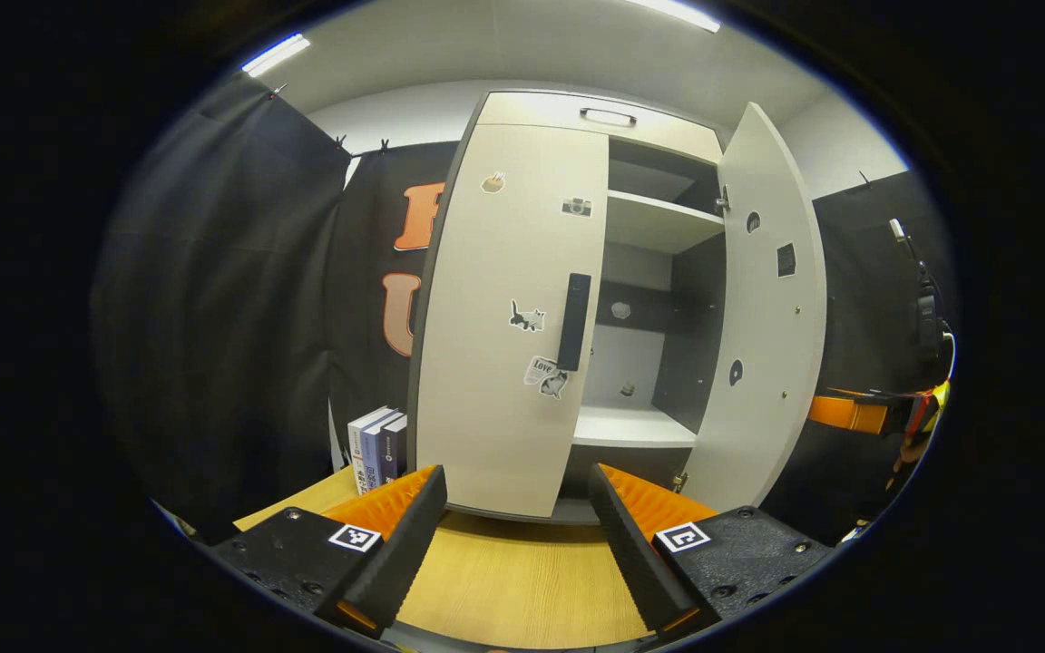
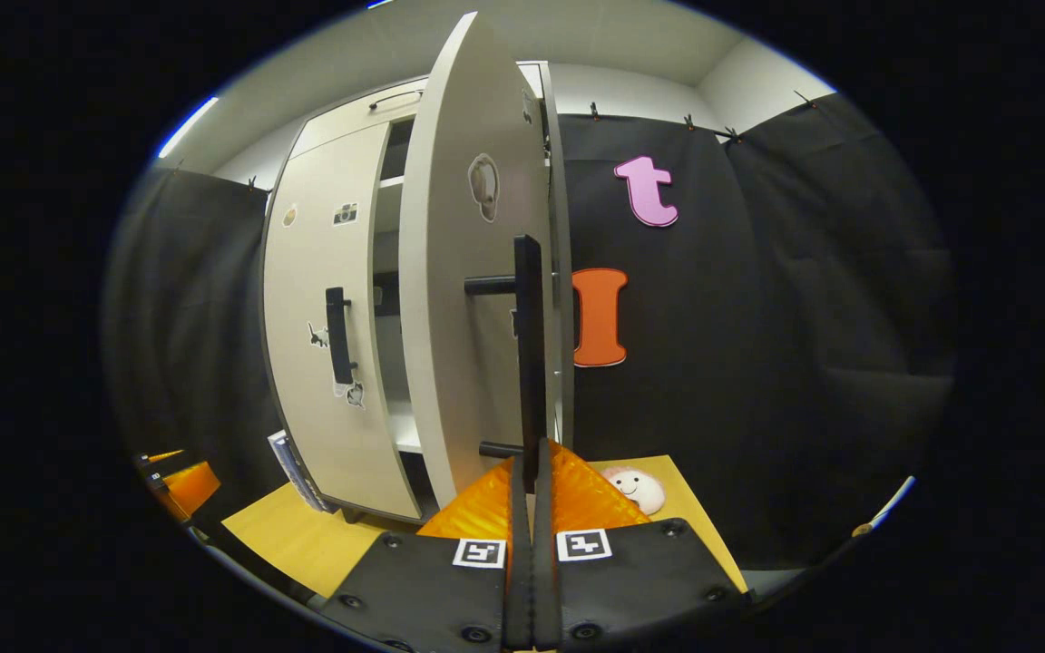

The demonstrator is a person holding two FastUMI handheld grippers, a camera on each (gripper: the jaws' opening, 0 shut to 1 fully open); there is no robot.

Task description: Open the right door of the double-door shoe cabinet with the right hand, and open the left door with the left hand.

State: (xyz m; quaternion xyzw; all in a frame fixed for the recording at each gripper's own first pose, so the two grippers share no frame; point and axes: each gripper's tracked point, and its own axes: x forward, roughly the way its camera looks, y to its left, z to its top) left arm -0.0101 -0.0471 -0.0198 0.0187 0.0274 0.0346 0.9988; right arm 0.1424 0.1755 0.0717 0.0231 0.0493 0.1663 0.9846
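Right gripper view: your right gripper [image 2: 532, 472] pinches the right door's handle [image 2: 529, 354], door swung open. Your left gripper [image 1: 518, 517], fingers spread, faces the closed left door [image 1: 504, 363].

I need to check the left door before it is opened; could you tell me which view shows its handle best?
The left gripper view: the left door's handle faces the camera, centred above the open left tongs, on the closed left door. In the right gripper view the same handle sits off to the side, smaller and seen at an angle.
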